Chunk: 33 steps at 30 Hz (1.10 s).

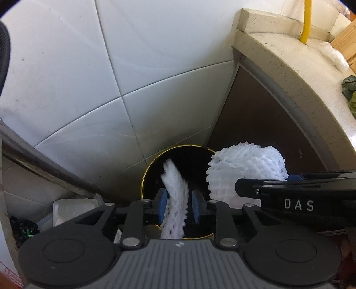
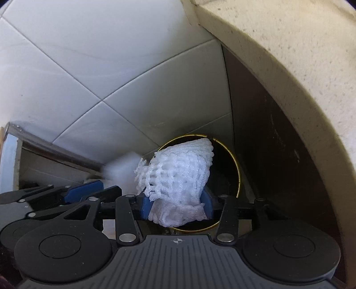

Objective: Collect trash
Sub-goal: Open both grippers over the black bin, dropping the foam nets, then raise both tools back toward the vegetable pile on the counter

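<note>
While both foam nets hang above the bin, the scene reads as follows.

Left net: a white foam net (image 1: 175, 195), flattened into a narrow strip, sits between the blue pads (image 1: 163, 201) of the left gripper (image 1: 178, 203). Its upper end is blurred over the dark mouth of the bin. Whether the pads actually press it or stand just off it, I cannot tell.

Right net: a second white foam mesh sleeve (image 2: 180, 175), bunched and fuller, is clamped at its lower end by the right gripper (image 2: 176, 205), whose blue pads (image 2: 145, 205) squeeze it from both sides. The free end fans out over the bin's opening. In the left wrist view the same sleeve (image 1: 244, 166) shows just right of the bin's rim, held by the black arm marked "DAS".

Bin: a round black trash bin (image 1: 144, 175) with a thin gold rim (image 2: 238, 175) stands on the floor, directly under both grippers, in the corner where wall meets cabinet.

Wall: pale grey tiles (image 1: 111, 66) rise behind the bin.

Cabinet: a dark brown panel (image 1: 267, 124) stands beside the bin on the right, under a speckled cream countertop (image 1: 289, 66).

Countertop items: a yellow pipe (image 1: 306, 20), a white crumpled piece (image 1: 333, 55) and a green cloth (image 1: 350, 89) near the far edge.

Left side: a metal-edged ledge (image 1: 40, 160) slopes down toward the bin.
</note>
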Available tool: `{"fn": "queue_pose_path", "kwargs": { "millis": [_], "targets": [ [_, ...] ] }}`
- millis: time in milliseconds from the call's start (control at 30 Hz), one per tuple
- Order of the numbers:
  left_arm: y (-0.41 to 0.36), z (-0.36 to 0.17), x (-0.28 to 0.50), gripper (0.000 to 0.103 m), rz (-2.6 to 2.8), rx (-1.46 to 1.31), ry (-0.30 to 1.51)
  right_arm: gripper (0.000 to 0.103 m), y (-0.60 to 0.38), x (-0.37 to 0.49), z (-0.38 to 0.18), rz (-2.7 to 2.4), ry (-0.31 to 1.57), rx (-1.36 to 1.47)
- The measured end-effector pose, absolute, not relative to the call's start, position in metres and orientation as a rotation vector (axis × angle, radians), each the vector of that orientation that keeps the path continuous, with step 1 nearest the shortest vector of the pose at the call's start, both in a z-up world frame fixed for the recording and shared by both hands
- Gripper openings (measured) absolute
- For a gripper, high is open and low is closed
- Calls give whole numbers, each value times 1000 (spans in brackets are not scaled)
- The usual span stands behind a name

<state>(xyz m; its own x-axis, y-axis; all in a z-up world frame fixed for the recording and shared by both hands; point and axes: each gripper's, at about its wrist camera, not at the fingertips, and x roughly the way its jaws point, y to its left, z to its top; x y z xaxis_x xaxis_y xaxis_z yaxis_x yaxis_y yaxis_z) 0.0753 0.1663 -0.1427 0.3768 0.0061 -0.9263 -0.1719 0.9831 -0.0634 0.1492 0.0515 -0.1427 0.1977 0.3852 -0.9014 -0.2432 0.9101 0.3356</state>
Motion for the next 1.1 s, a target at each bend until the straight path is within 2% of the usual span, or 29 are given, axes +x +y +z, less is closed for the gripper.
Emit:
{"fn": "queue_pose_path", "kwargs": {
  "millis": [133,433,1100],
  "targets": [
    [170,-145,78,28,131,-174,1190,61,51,150,-147,424,1308,128],
    [174,-144,78,29,155,-194,1179,67,51,154,-153,419,1326,148],
    [174,-128,75,29,128,-209,1092,70,33,140,-132,389,1265,169]
  ]
}}
